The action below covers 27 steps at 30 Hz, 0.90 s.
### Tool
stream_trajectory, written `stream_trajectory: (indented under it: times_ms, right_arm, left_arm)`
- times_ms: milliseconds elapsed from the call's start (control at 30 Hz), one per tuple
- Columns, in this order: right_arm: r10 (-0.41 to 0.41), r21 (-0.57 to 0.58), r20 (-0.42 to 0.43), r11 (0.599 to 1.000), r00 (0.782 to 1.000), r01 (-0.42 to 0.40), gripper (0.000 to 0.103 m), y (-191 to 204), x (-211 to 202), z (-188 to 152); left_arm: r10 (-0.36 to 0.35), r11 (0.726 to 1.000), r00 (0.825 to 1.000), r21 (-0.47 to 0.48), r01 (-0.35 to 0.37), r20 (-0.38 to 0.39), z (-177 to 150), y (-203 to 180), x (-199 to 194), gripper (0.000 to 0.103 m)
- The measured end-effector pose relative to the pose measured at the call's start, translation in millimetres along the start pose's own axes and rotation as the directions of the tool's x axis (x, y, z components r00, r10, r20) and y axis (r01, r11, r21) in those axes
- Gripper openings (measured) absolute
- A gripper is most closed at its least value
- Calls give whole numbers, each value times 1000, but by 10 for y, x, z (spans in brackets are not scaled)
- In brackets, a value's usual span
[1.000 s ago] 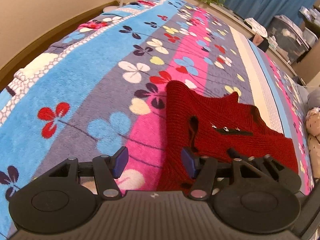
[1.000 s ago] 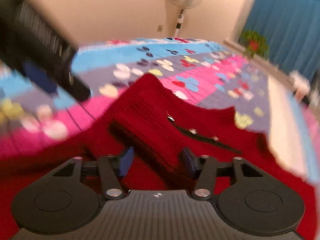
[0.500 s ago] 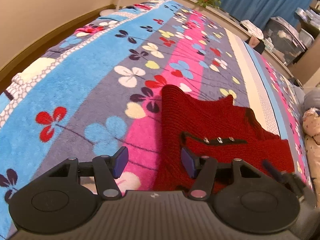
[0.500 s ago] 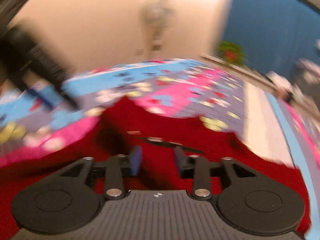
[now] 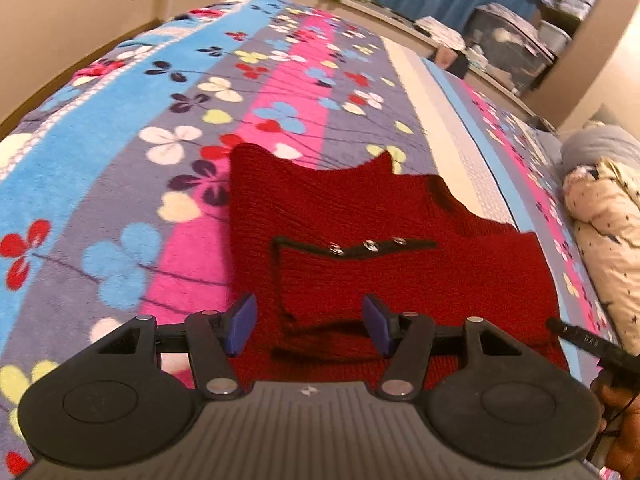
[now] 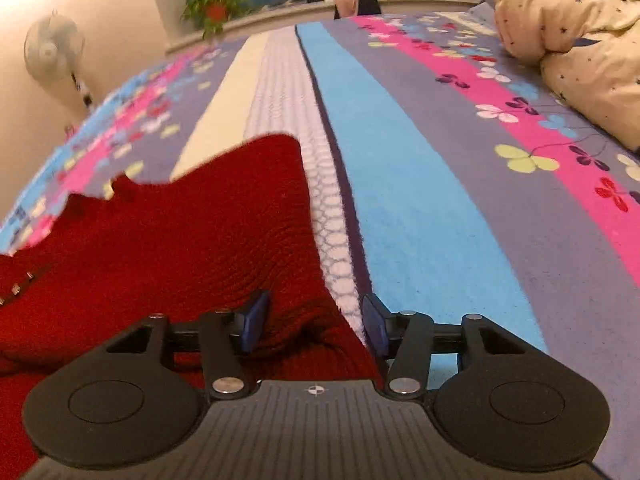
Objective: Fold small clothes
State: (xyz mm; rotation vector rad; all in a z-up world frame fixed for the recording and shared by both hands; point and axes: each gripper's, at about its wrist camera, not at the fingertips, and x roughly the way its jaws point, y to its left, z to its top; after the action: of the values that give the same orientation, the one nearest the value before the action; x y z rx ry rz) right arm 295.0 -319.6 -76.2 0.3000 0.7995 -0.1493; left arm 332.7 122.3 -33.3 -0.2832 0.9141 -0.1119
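Note:
A small red knitted garment (image 5: 360, 216) with a black snap-button strip (image 5: 368, 246) lies partly folded on the flowered blanket (image 5: 120, 128). My left gripper (image 5: 310, 326) hovers open over its near left part, with red knit showing between the blue pads and neither pad pressing on it. In the right wrist view the same garment (image 6: 168, 240) fills the lower left. My right gripper (image 6: 316, 326) stands over its right edge with the jaws opening. A fold of red knit lies in the gap, free of the pads. A dark part of the right tool (image 5: 588, 344) shows at the left view's right edge.
A cream star-print quilt (image 6: 572, 32) is bunched at the right side of the bed. A grey pillow (image 5: 600, 148) lies behind it. A fan (image 6: 52, 48) stands by the wall, a potted plant (image 6: 214, 8) on the sill, storage boxes (image 5: 512, 52) beyond the bed.
My right gripper swung from the garment's middle to its right edge, rolled, and its jaws widened. The left gripper shifted right over the garment. The garment's folded part now lies flatter.

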Motion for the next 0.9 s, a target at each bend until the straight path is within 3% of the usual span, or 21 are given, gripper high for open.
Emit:
stream_trajectory:
  times_ms: [67, 133, 200, 267, 467, 533, 700, 900]
  right_arm:
    - [-4, -58, 16, 998, 1000, 5, 52, 51, -27, -80]
    - [4, -33, -10, 999, 1000, -5, 53, 10, -9, -127]
    - [16, 15, -7, 1000, 1000, -16, 53, -74, -184, -117]
    - [-27, -13, 4, 1000, 1000, 27, 52, -97, -449, -162]
    - [0, -61, 50, 998, 999, 3, 52, -358, -1414, -608]
    - [3, -47, 0, 999, 1000, -3, 52, -437, -1572, -735]
    - [42, -16, 39, 999, 998, -41, 52, -412, -1905, -828]
    - [67, -83, 1, 994, 998, -67, 52, -368, -2179, -1031]
  left_arm:
    - [3, 1000, 1000, 31, -3, 3, -56, -17, 93, 64]
    - [54, 997, 998, 56, -52, -30, -144, 13, 247, 64]
    - [138, 986, 990, 105, -133, -42, -226, 35, 323, 69]
    - [135, 987, 991, 91, -132, -26, -236, 53, 233, 67]
    - [115, 987, 989, 102, -124, 89, -450, -5, -405, 67]
    - [98, 991, 990, 78, -106, 97, -569, 1, -650, 67]
    - [96, 991, 988, 82, -106, 121, -1042, -3, -1297, 67]
    - [124, 987, 989, 89, -131, 83, -1640, 159, -1799, 68]
